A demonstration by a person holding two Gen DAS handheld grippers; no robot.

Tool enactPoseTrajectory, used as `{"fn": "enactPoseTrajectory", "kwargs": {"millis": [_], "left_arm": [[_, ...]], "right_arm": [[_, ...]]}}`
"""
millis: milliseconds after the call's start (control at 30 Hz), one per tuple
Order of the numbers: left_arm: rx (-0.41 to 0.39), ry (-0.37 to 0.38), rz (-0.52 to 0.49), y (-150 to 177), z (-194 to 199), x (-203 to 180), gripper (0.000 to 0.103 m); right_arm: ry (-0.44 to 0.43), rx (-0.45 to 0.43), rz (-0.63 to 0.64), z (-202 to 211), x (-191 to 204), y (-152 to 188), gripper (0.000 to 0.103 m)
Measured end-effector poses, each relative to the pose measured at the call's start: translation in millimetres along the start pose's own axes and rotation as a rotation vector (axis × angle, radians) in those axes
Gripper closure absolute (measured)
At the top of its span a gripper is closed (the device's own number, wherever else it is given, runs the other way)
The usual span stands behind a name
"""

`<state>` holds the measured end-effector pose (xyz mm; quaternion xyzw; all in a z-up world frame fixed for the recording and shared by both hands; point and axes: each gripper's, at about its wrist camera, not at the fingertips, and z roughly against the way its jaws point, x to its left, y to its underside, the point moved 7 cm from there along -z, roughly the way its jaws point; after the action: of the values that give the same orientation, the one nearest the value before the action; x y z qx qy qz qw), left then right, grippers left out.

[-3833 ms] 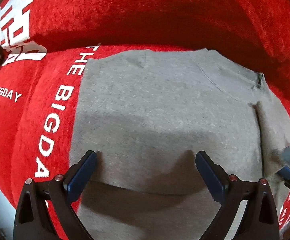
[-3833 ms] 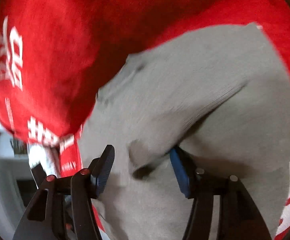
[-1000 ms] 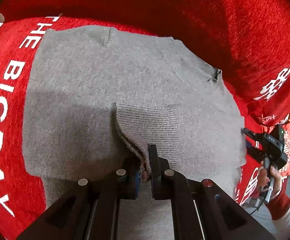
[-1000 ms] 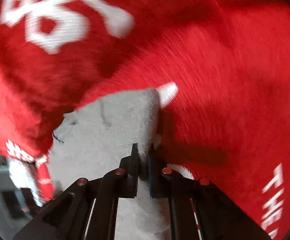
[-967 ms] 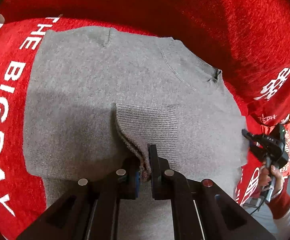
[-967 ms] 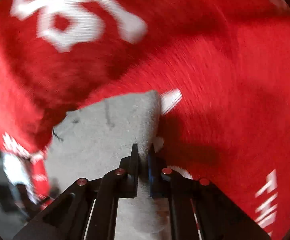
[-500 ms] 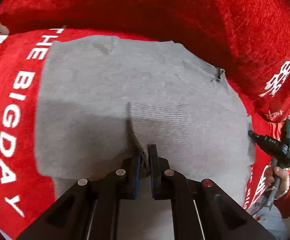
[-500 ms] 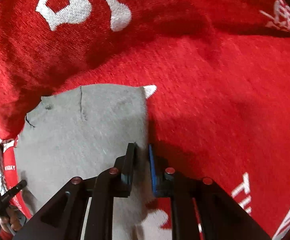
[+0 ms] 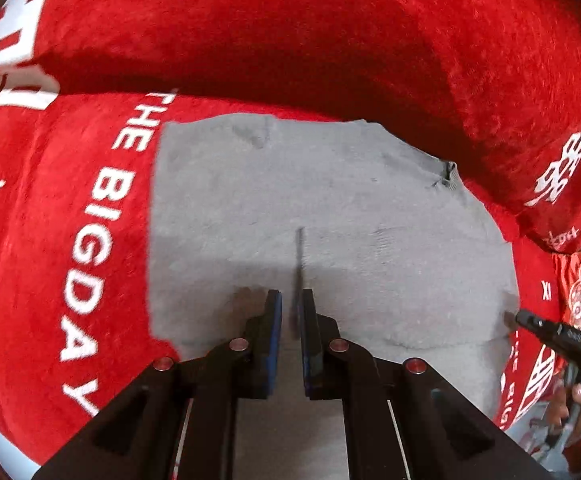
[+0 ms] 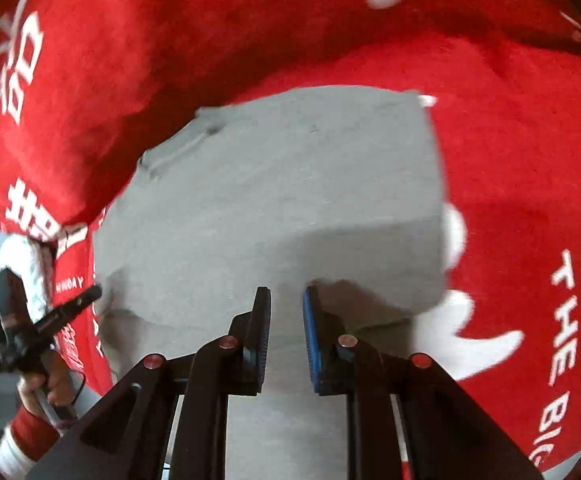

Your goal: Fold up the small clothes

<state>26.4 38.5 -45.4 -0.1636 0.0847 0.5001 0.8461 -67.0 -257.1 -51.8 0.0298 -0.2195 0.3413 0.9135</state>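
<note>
Jaws of the left gripper (image 9: 290, 304) stand nearly together w/ nothing between them, only a thin slit, over the grey sweater (image 9: 330, 216), which lies flat on the red blanket (image 9: 70, 220) w/ white letters. At the right edge a hand (image 9: 578, 396) holds the other tool. Right wrist view: the right gripper (image 10: 286, 300) jaws are opening, empty, above the same sweater; a red-cuffed hand (image 10: 46, 388) is at left.
</note>
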Motion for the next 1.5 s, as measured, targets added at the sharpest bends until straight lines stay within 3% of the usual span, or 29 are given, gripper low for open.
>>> {"fn": "enactPoseTrajectory", "kwargs": {"millis": [167,233,367,533,633,733,900,1000,1200,1400,1500], "left_arm": [[0.024,-0.044,-0.087,-1,-24,-25,0.094],[0.064,-0.088,-0.14,12,-36,-27,0.094],[0.043,-0.11,-0.215,27,-29,-29,0.094],[0.051,-0.111,-0.18,28,-25,-26,0.094],[0.051,-0.116,-0.175,30,-22,-26,0.094],[0.06,-0.121,-0.175,39,-16,-17,0.094],[0.072,-0.127,-0.167,45,-14,-16,0.094],[0.079,-0.139,-0.167,49,-14,-15,0.094],[0.095,-0.16,-0.142,54,-16,-17,0.094],[0.101,-0.188,-0.136,58,-11,-26,0.094],[0.109,-0.203,-0.139,62,-9,-30,0.094]], "right_arm": [[0.127,0.037,0.072,-28,6,8,0.085],[0.111,0.028,0.07,-25,-3,13,0.085],[0.101,0.05,0.088,-18,-6,22,0.085],[0.075,0.036,0.039,2,-14,22,0.085],[0.061,-0.004,-0.108,9,-37,18,0.074],[0.05,-0.034,-0.221,15,-62,18,0.074],[0.111,-0.015,-0.248,11,-89,13,0.074],[0.098,-0.012,-0.272,4,-91,12,0.074],[0.172,-0.002,-0.249,18,-93,19,0.068],[0.124,0.003,-0.283,42,-106,32,0.067],[0.114,0.005,-0.267,51,-103,37,0.061]]}}
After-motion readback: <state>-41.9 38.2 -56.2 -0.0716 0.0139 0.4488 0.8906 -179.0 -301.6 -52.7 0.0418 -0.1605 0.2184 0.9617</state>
